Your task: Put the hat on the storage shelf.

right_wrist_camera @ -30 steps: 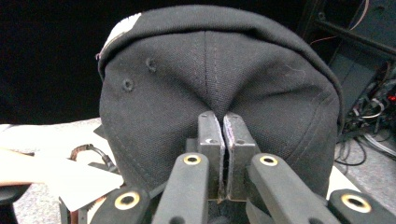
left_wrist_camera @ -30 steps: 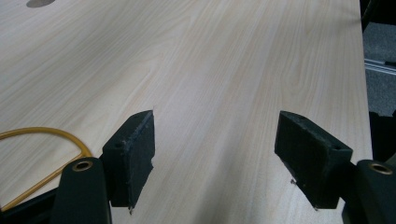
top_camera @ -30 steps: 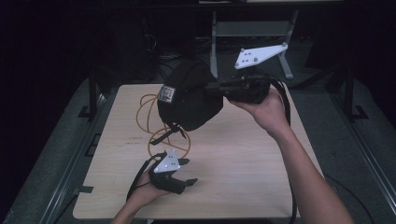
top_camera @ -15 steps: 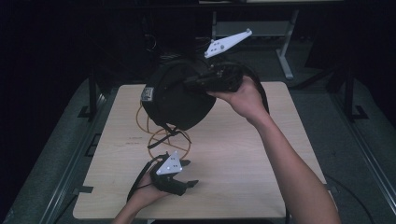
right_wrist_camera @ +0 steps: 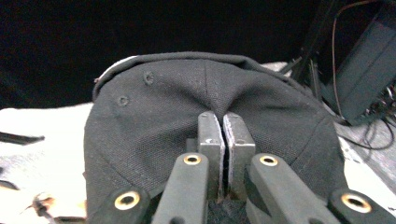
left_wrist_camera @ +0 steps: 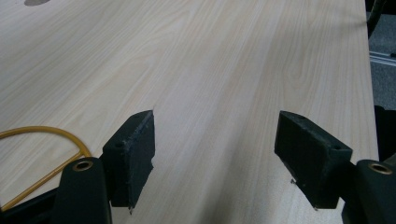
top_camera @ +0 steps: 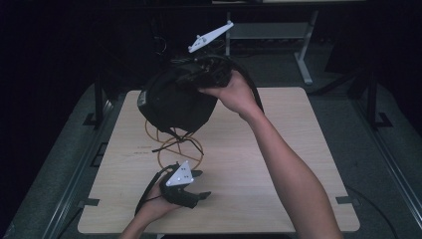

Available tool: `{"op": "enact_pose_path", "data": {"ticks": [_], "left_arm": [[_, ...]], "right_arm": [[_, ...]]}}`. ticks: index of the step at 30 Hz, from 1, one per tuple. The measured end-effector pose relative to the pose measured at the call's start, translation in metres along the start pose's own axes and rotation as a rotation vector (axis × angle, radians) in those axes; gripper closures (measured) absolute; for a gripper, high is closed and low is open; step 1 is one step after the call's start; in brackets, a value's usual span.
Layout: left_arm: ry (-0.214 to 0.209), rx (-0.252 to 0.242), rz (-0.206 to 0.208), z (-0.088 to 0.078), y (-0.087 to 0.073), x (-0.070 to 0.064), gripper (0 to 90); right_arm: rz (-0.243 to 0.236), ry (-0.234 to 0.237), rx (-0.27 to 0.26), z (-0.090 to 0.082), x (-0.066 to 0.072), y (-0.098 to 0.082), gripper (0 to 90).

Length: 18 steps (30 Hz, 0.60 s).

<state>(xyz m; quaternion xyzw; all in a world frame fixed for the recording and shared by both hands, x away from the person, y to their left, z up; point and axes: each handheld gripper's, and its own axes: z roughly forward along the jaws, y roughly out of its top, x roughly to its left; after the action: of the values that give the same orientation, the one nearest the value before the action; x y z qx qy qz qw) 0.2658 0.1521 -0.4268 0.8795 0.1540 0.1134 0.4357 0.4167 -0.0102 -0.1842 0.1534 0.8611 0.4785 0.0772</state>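
A black cotton baseball cap (top_camera: 174, 102) hangs in the air above the far left part of the pale wooden tabletop (top_camera: 298, 149), held up by the right gripper (top_camera: 206, 74), which the person's right hand (top_camera: 234, 92) raises well clear of the surface. In the right gripper view the two black jaws are pressed almost together, pinching a fold of the cap's dark canvas crown (right_wrist_camera: 205, 93), whose stitched eyelets and seams spread out beyond the jaw tips. A grey three-cornered plate (top_camera: 210, 36) sticks up from this gripper toward the far edge. Beneath the cap, a coil of orange cable (top_camera: 174, 147) lies on the tabletop left of centre, with a thin black cord crossing it. The left gripper (top_camera: 196, 184) rests low near the front edge, left of centre, held in the person's left hand (top_camera: 154, 209), its own grey plate (top_camera: 180, 174) facing up. In the left gripper view its jaws stand wide apart with nothing between them, just bare wood grain, and a curve of the orange cable (left_wrist_camera: 42, 135) shows just beside the left-hand jaw. Dark floor and metal frame legs (top_camera: 303, 55) lie beyond the far edge.
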Motion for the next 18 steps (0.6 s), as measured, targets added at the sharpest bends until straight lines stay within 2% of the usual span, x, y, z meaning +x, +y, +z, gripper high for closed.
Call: {"op": "enact_pose_path", "data": {"ticks": [6, 8, 9, 10, 11, 13, 15, 16, 18], "left_arm": [[0.001, 0.012, 0.004, 0.000, -0.001, 0.001, 28.8], [0.002, 0.012, 0.008, 0.001, -0.001, 0.000, 28.8], [0.002, 0.012, 0.008, 0.001, -0.001, 0.000, 28.8], [0.000, 0.008, 0.002, 0.001, -0.001, 0.000, 28.9], [-0.002, 0.007, 0.009, 0.001, -0.001, 0.000, 28.9], [-0.004, 0.009, -0.009, 0.002, -0.001, -0.001, 28.9], [-0.004, 0.009, -0.009, 0.002, -0.001, -0.001, 28.9], [-0.005, 0.010, -0.012, 0.002, -0.001, -0.001, 28.8], [-0.005, 0.011, -0.011, 0.003, -0.001, -0.001, 28.8]], "right_arm": [[0.011, 0.011, 0.022, 0.019, -0.004, 0.007, 87.6], [0.024, 0.015, 0.043, 0.031, -0.006, 0.008, 87.6], [0.024, 0.015, 0.043, 0.031, -0.006, 0.008, 87.6], [0.022, 0.020, 0.070, 0.042, -0.005, 0.008, 87.4], [0.022, 0.020, 0.070, 0.042, -0.005, 0.008, 87.4], [0.017, 0.020, 0.090, 0.053, -0.005, 0.006, 87.2], [0.018, 0.019, 0.094, 0.056, -0.005, 0.006, 87.2], [-0.001, 0.021, 0.103, 0.062, -0.004, 0.007, 87.1], [0.013, 0.023, 0.107, 0.063, -0.003, 0.007, 87.0]]}}
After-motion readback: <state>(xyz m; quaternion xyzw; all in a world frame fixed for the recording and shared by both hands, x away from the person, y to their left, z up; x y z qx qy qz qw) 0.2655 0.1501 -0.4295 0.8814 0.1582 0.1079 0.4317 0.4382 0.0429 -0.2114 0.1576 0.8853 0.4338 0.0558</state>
